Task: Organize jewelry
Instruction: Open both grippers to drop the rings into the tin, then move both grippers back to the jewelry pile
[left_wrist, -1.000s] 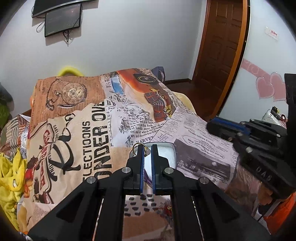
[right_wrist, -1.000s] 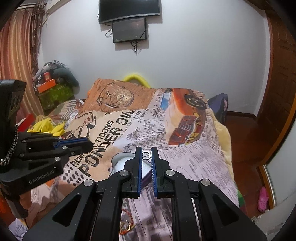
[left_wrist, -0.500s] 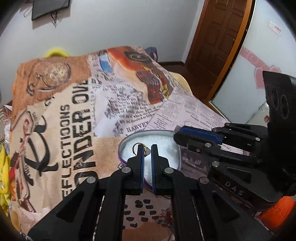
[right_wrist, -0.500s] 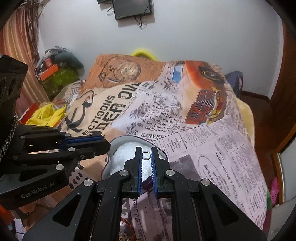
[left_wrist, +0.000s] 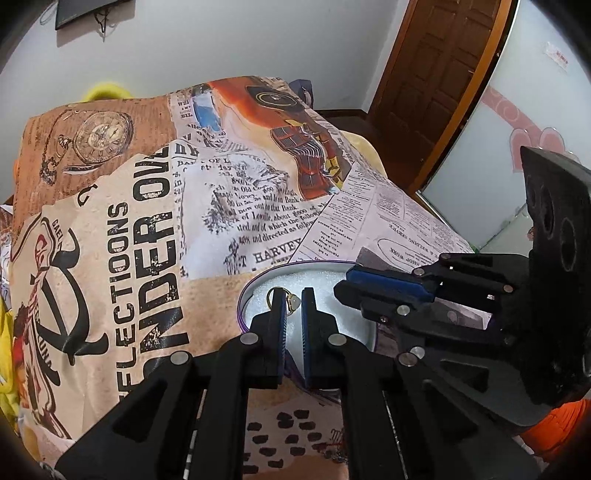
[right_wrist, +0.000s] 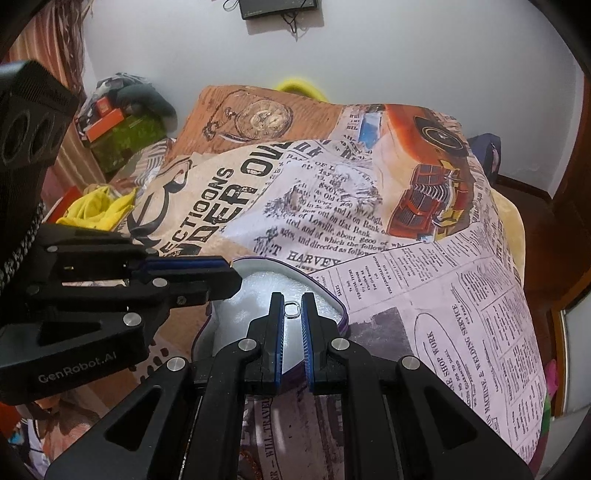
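Note:
A heart-shaped tin with a purple rim (left_wrist: 243, 295) and white foam lining lies on the printed bedspread; it also shows in the right wrist view (right_wrist: 341, 314). My left gripper (left_wrist: 292, 304) is shut on a gold ring with a pale stone (left_wrist: 291, 303) and holds it over the foam. My right gripper (right_wrist: 292, 308) is shut on a small silver ring (right_wrist: 291, 309) above the same tin. Each gripper shows in the other's view, close beside it over the tin.
The newspaper-print bedspread (left_wrist: 147, 229) covers the bed. Loose jewelry (left_wrist: 334, 448) lies near the front edge. Yellow cloth (right_wrist: 99, 206) and boxes (right_wrist: 110, 118) sit at the left. A wooden door (left_wrist: 436, 81) stands to the right.
Both grippers have moved forward and down over the tin, each still holding its ring. They have drawn closer together.

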